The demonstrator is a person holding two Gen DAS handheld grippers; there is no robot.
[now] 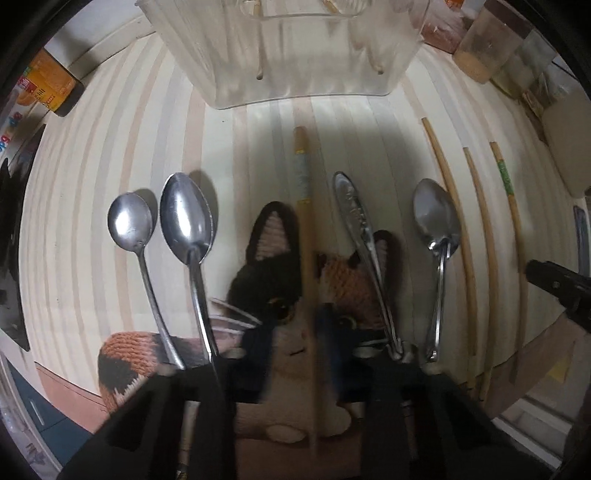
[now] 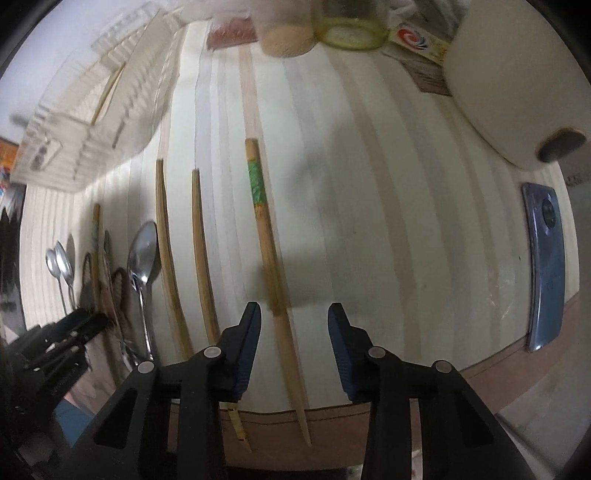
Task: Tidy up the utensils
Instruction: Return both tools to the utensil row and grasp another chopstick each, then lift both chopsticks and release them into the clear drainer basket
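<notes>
In the left wrist view my left gripper [image 1: 312, 332] is shut on a wooden chopstick with a pale grey band [image 1: 303, 192], which lies over a crocheted cat mat [image 1: 273, 266]. Two spoons [image 1: 129, 221] [image 1: 186, 218] lie to its left. A turned-over spoon [image 1: 351, 206] and another spoon [image 1: 436, 218] lie to its right. A clear plastic organizer [image 1: 295, 55] stands behind. My right gripper [image 2: 293, 321] is open, its blue pads [image 2: 251, 332] either side of a green-banded chopstick [image 2: 266, 236] without touching it. Two plain chopsticks [image 2: 166, 251] [image 2: 201, 251] lie left of it.
A blue phone [image 2: 545, 269] lies near the striped table's [image 2: 406, 221] right front edge. A large white rounded appliance [image 2: 509, 81] and jars [image 2: 351, 26] stand at the back right. An orange box [image 1: 51, 88] sits at the back left.
</notes>
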